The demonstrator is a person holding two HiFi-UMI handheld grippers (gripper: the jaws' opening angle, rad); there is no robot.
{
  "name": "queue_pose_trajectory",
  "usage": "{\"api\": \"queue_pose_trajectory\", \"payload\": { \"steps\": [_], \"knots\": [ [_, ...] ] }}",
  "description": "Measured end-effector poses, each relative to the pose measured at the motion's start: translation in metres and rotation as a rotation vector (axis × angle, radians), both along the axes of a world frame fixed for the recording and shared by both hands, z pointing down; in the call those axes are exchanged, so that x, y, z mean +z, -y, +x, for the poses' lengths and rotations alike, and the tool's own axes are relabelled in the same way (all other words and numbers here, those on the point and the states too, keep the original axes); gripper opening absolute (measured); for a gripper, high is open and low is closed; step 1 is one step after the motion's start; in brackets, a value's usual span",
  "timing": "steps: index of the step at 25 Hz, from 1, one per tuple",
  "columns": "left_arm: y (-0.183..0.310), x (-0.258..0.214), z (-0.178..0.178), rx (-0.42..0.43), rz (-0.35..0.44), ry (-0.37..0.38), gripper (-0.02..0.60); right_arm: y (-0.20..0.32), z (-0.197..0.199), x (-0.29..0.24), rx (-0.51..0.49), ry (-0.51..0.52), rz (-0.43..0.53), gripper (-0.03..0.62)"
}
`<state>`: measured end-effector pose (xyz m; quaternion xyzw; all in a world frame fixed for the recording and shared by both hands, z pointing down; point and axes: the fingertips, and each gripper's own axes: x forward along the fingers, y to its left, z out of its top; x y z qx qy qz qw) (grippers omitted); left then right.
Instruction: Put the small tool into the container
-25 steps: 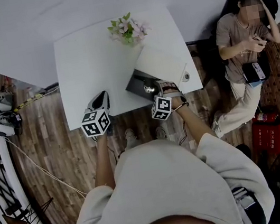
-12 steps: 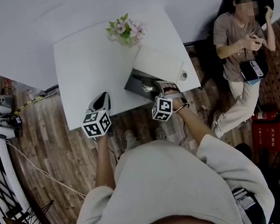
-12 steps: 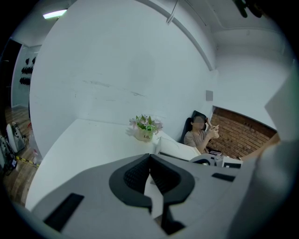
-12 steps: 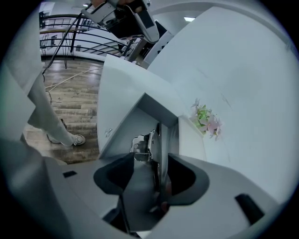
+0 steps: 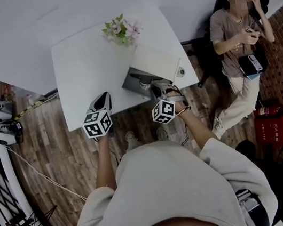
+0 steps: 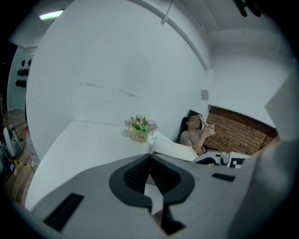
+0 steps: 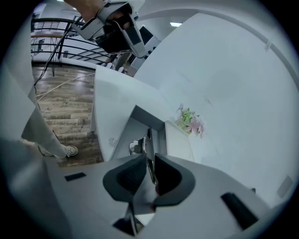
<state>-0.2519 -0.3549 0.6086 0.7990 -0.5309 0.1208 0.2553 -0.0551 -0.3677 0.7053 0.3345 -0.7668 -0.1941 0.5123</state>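
- two tools hang at the near edge of the white worktop (image 5: 82, 66). the right tool (image 7: 149, 161) has just been closing its jaws, and they now pinch a small metal implement (image 7: 145, 148) across a narrow gap.
- the implement is held over the near side of the open dark container (image 5: 134, 79).
- the left tool (image 6: 150, 158) has its jaws together on nothing, well left of the container.
- the container sits by the worktop's near right corner, its white lid (image 5: 155, 64) tilted back.
- bare worktop lies to the left, a flower pot (image 5: 120, 30) stands at the far edge, and a seated person (image 5: 234, 39) is off to the right.
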Motion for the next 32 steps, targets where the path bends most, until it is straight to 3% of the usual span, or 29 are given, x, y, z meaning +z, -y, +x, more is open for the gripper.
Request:
{"api": "queue_pose_trajectory", "payload": {
  "steps": [6, 15, 24, 32],
  "knots": [
    [-0.002, -0.006, 0.009, 0.022, 0.008, 0.005, 0.009, -0.012, 0.009, -0.013, 0.077, 0.09, -0.007, 0.0],
    [0.004, -0.015, 0.024, 0.051, 0.033, 0.025, 0.009, -0.016, 0.024, -0.035, 0.256, 0.355, -0.079, 0.0],
    [0.009, -0.03, 0.028, 0.043, 0.068, 0.04, 0.009, -0.003, 0.035, -0.101, 0.354, 0.664, -0.054, 0.0],
    [0.016, -0.035, 0.031, 0.031, 0.084, 0.04, 0.009, 0.009, 0.062, -0.143, 0.387, 0.804, 0.027, -0.001]
  ]
}}
